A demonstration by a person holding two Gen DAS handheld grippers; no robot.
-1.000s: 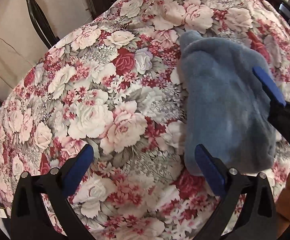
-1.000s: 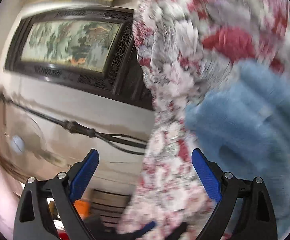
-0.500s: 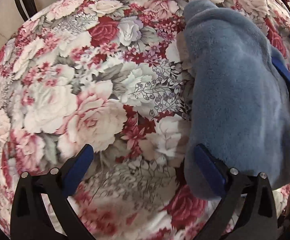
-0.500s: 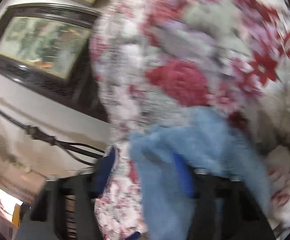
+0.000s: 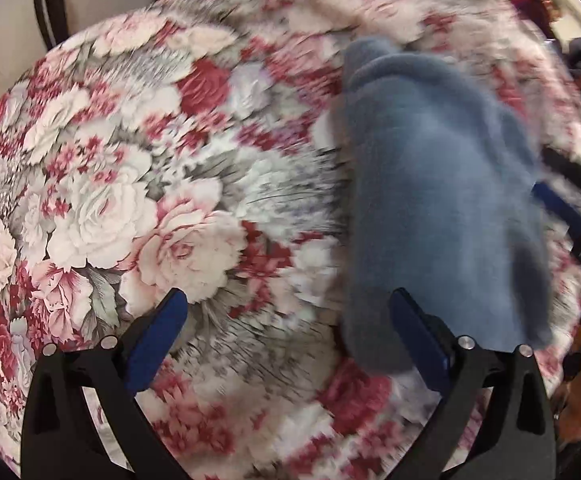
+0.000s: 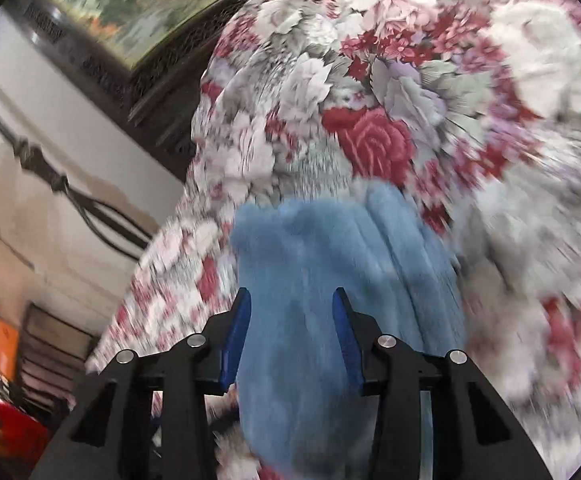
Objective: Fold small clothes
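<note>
Item: blue garment (image 5: pixel 442 208), fleecy, small. It is laid lengthwise on the floral cloth (image 5: pixel 138 184), right of centre in the left wrist view, so that a fold can be made on a flat surface.

Right gripper (image 6: pixel 290 320): the garment's near end is seen between the blue pads (image 6: pixel 239 332), which have just been opening; whether they press on it cannot be told (blur).

Left gripper (image 5: pixel 290 320): wide open, nothing held. The left pad is over bare cloth, the right pad at the garment's lower left edge, judged placed to take that end.
</note>
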